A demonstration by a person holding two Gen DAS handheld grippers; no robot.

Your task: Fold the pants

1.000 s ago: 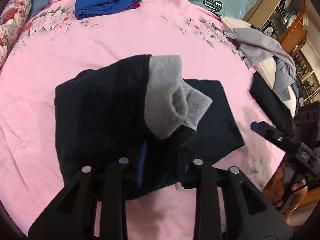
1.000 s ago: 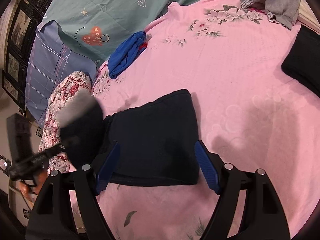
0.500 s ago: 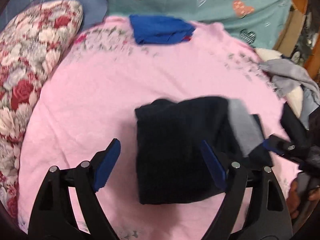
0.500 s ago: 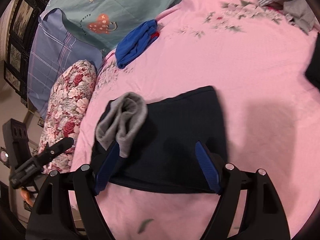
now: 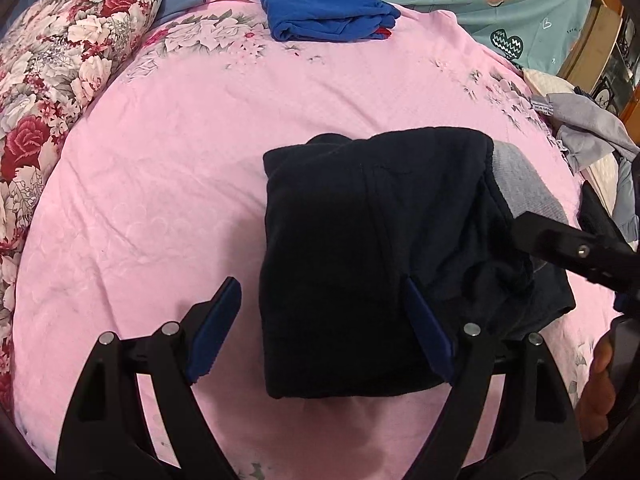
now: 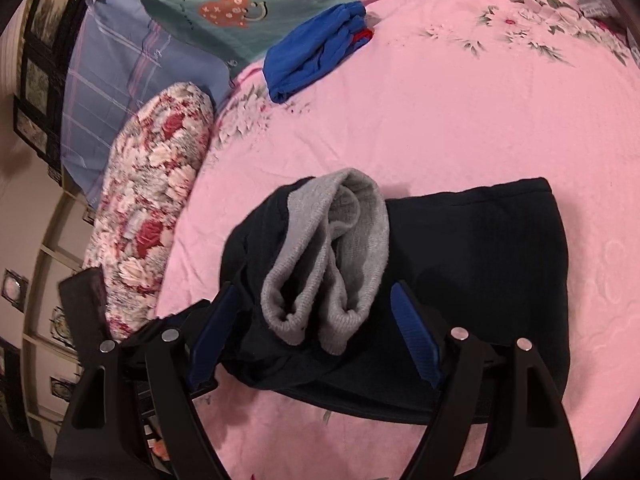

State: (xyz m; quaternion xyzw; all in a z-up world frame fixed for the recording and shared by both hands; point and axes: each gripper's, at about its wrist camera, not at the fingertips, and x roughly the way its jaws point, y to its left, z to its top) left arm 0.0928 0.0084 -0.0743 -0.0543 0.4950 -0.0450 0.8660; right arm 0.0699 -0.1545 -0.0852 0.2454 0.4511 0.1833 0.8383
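Dark navy fabric, thick and soft, makes up the pants (image 5: pixel 360 248), which lie as a compact folded bundle near the middle of the pink bedsheet (image 5: pixel 168 152). The grey ribbed cuffs (image 6: pixel 332 248) sit bunched on top of the bundle at its left end as the right wrist view shows it.

Left gripper (image 5: pixel 320 320): jaws spread wide, holding nothing. One blue pad (image 5: pixel 214 330) stands over bare sheet; the other stands over the near part of the bundle.

Right gripper (image 6: pixel 316 336): jaws also apart, straddling the grey cuffs. Whether the pads touch the cloth cannot be told; no grip is evident.

Recommended procedure for the step in hand, judged as the final tidying of the fold:

1. Flatten the cuffs so that they lie within the outline of the bundle.
2. Press down, do not pinch; thick fabric of this kind is likely to spring back.
3. Steady the opposite end with the left gripper while the right one works.
4. Keep the bundle well apart from the folded blue garment (image 5: pixel 328 16) and the floral pillow (image 5: pixel 60 60).

Risk: dragging a cuff sideways may pull the top layer open.
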